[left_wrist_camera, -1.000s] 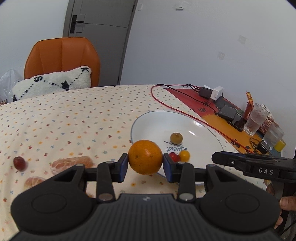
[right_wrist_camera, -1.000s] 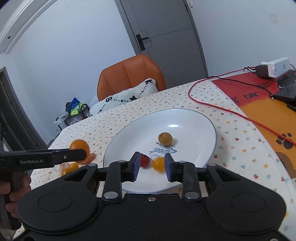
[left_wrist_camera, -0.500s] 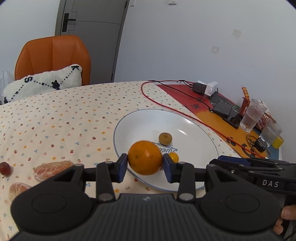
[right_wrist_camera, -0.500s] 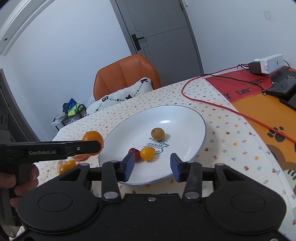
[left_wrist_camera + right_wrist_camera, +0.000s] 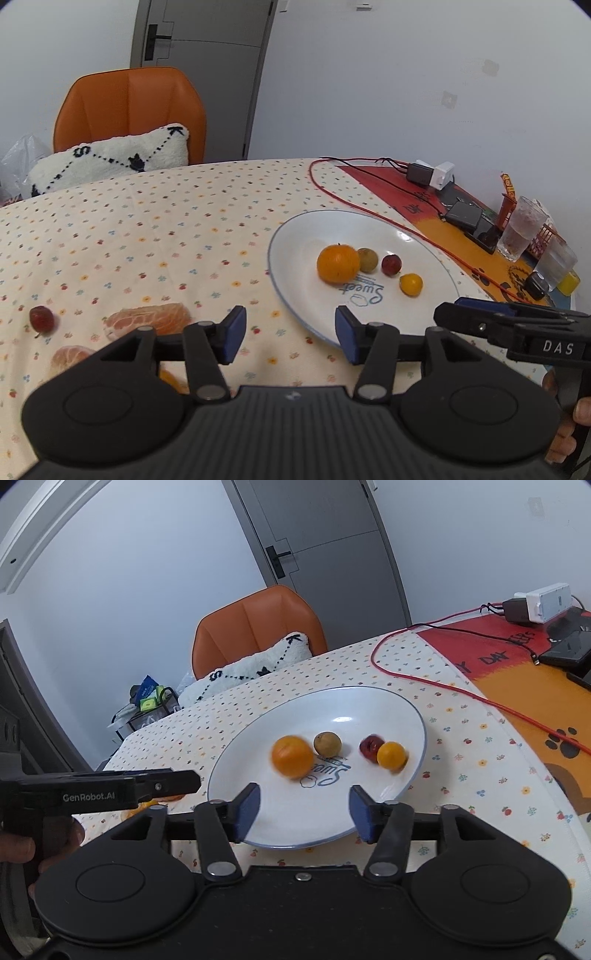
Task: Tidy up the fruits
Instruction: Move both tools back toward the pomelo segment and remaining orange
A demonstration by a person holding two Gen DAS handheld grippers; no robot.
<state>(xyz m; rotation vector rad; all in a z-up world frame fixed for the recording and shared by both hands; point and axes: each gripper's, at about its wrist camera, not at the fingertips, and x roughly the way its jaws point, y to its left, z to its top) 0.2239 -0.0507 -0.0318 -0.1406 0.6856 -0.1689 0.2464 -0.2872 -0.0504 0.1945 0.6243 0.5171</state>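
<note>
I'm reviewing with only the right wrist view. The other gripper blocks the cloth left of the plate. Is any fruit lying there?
Observer: Yes. A small red fruit lies on the tablecloth, well apart from the plate.
Operator: Anything else?
Observer: A peeled citrus piece lies beside it, nearer the plate.
Operator: Is the left gripper holding something?
Observer: No. The left gripper is open, its jaws have just been opening, and nothing is between them. The orange sits on the plate.

Both tongs, left (image 5: 290,334) and right (image 5: 303,812), have just been opening, nothing between them.
</note>
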